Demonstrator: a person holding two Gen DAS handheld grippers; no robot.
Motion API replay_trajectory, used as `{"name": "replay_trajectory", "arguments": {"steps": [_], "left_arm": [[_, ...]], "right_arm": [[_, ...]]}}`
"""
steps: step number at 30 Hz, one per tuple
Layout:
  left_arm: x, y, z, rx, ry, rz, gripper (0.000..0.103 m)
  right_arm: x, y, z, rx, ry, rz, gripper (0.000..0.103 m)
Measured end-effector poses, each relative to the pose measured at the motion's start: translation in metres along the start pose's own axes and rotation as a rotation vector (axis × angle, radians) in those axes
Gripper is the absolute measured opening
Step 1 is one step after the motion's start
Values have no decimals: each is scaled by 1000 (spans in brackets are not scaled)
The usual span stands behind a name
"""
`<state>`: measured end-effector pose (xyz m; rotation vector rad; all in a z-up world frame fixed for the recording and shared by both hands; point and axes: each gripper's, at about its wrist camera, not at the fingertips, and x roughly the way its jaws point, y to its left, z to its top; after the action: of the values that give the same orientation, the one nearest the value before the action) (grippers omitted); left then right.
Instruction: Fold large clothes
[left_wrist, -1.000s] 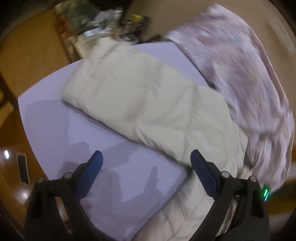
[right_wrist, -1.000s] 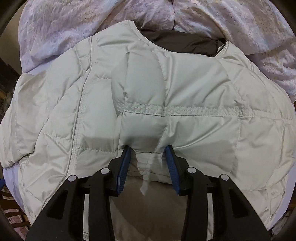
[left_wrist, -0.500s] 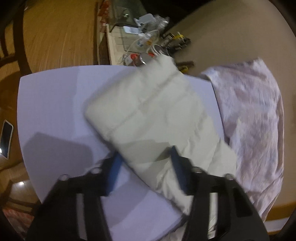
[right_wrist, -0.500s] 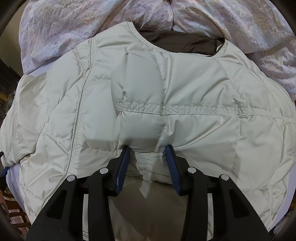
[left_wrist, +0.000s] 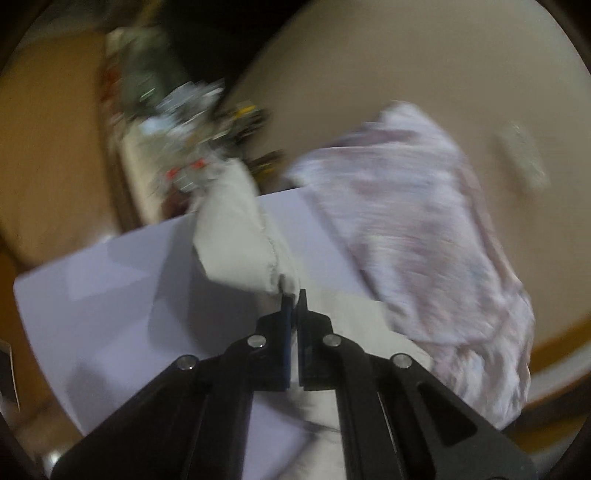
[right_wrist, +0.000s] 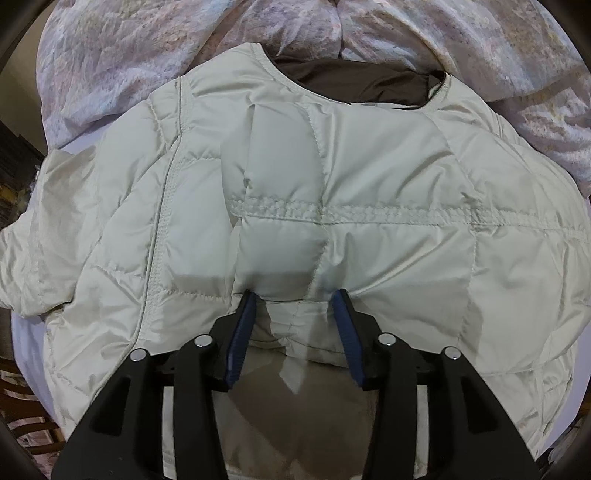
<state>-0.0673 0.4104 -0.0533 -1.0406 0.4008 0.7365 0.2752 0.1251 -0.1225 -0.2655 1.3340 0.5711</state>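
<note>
Sleeve (left_wrist: 236, 240) fabric of the cream padded jacket (right_wrist: 369, 177) is pinched between the pressed-together jaws of the left gripper (left_wrist: 293, 295) and is held raised over the white table (left_wrist: 110, 280); this view is blurred. The jacket's body is spread flat on the table, its neck toward a crumpled floral cloth (right_wrist: 147, 40). The right gripper (right_wrist: 297, 299) is pointed down at it, its jaws opening, with a fold of jacket between them.
</note>
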Motion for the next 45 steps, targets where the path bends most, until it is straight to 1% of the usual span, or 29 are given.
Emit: {"name": "replay_trajectory", "arguments": {"steps": [2, 3, 7, 8, 9, 11, 13, 14, 17, 19, 23, 25, 26, 27, 30, 32, 33, 34, 35, 36, 37, 38, 39, 40, 42, 44, 45], "left_arm": [[-13, -39, -3, 98, -18, -80, 2], [-19, -54, -6, 128, -21, -117, 2], [-40, -123, -26, 266, -24, -280, 2], [-43, -135, -31, 290, -21, -307, 2], [-48, -156, -40, 333, -15, -351, 2], [-53, -182, -55, 385, 0, -406, 2], [-55, -213, -76, 432, 41, -471, 1], [-54, -220, -82, 444, 55, -486, 1], [-43, -256, -119, 509, 128, -529, 1], [-33, -268, -141, 529, 177, -540, 1], [-8, -290, -189, 611, 266, -530, 2], [11, -302, -216, 659, 321, -509, 2], [22, -308, -234, 689, 354, -492, 2], [29, -306, -243, 710, 373, -477, 2], [58, -311, -286, 812, 443, -392, 2], [74, -305, -308, 862, 491, -342, 4], [83, -303, -324, 888, 525, -313, 9], [85, -299, -328, 896, 536, -299, 14], [88, -294, -336, 904, 551, -291, 28], [88, -290, -341, 912, 560, -287, 48], [87, -286, -339, 917, 551, -276, 56], [82, -281, -337, 917, 526, -271, 69], [80, -279, -333, 910, 512, -272, 73], [76, -275, -324, 897, 501, -268, 74], [74, -266, -307, 871, 486, -238, 77], [73, -248, -286, 835, 463, -192, 78], [73, -245, -277, 821, 455, -171, 79]], "right_arm": [[-5, -8, -2, 22, 1, 28, 56], [-11, -13, -4, 39, 0, 49, 59], [-32, -33, -14, 67, -31, 84, 62], [-37, -36, -16, 69, -42, 85, 62], [-43, -42, -18, 71, -56, 84, 63], [-59, -54, -23, 72, -96, 63, 63], [-76, -72, -28, 80, -142, 37, 63], [-79, -79, -28, 85, -153, 32, 63], [-94, -111, -35, 130, -184, 14, 63], [-99, -132, -42, 168, -191, 6, 63], [-105, -172, -61, 242, -191, -23, 63], [-105, -187, -70, 276, -185, -33, 63], [-105, -194, -75, 291, -183, -38, 63], [-105, -204, -81, 311, -179, -45, 63], [-106, -219, -94, 343, -173, -58, 63], [-109, -224, -100, 353, -176, -63, 63], [-111, -227, -101, 356, -180, -65, 63], [-113, -229, -101, 357, -184, -64, 63], [-115, -229, -100, 358, -189, -60, 63], [-118, -229, -98, 357, -200, -50, 63], [-119, -228, -95, 354, -208, -41, 63], [-122, -224, -91, 347, -222, -26, 60], [-124, -220, -87, 336, -239, -2, 54], [-126, -213, -81, 321, -253, 31, 49], [-129, -196, -68, 277, -273, 92, 38], [-129, -177, -55, 225, -281, 128, 32], [-126, -161, -46, 184, -283, 147, 30]]}}
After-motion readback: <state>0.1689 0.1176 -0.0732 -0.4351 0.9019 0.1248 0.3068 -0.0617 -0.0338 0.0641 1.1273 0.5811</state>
